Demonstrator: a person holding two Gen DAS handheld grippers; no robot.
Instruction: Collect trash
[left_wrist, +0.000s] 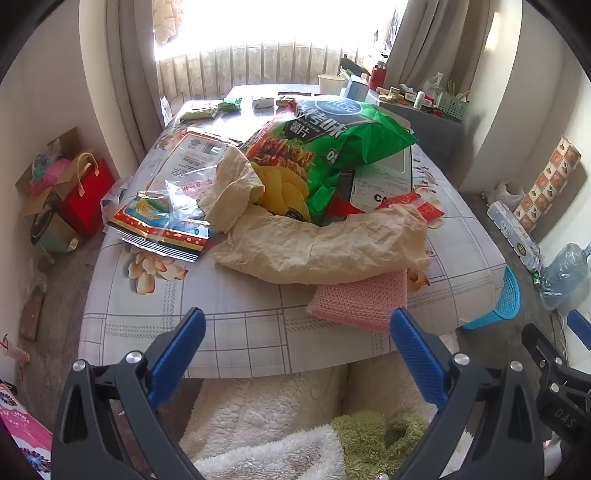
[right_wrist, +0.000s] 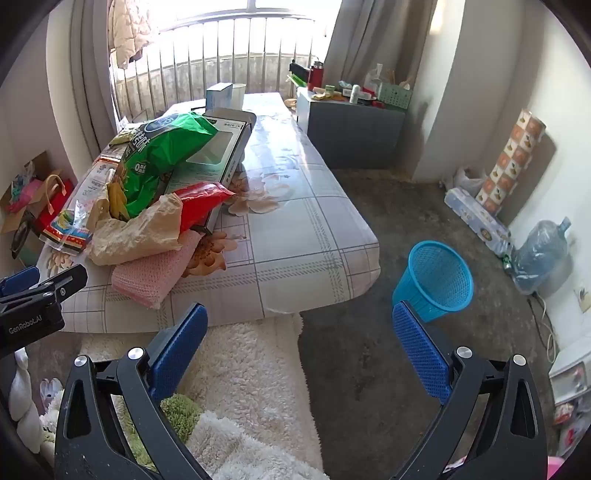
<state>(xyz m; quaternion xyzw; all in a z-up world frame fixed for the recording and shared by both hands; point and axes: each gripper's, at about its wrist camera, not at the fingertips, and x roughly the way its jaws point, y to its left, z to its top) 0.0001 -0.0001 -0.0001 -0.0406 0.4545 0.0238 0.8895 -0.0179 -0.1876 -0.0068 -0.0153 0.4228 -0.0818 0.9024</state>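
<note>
A heap of trash lies on the low checked table (left_wrist: 221, 325): a green chip bag (left_wrist: 325, 147) (right_wrist: 162, 147), crumpled beige paper (left_wrist: 325, 243) (right_wrist: 136, 232), a clear plastic wrapper (left_wrist: 166, 221), a red packet (right_wrist: 203, 203) and a flat box (right_wrist: 225, 147). A pink cloth (left_wrist: 362, 302) (right_wrist: 155, 273) sits at the near edge. My left gripper (left_wrist: 297, 325) hangs open just short of the table edge, nothing between its fingers. My right gripper (right_wrist: 299, 321) is open over the floor, with the blue mesh bin (right_wrist: 436, 280) (left_wrist: 506, 299) beside its right finger.
A white fluffy rug (right_wrist: 251, 376) lies below both grippers. A grey cabinet (right_wrist: 351, 133) with small items stands at the back right. A water jug (right_wrist: 539, 254), a carton and a patterned roll line the right wall. Red bags (left_wrist: 85, 195) sit on the floor at left.
</note>
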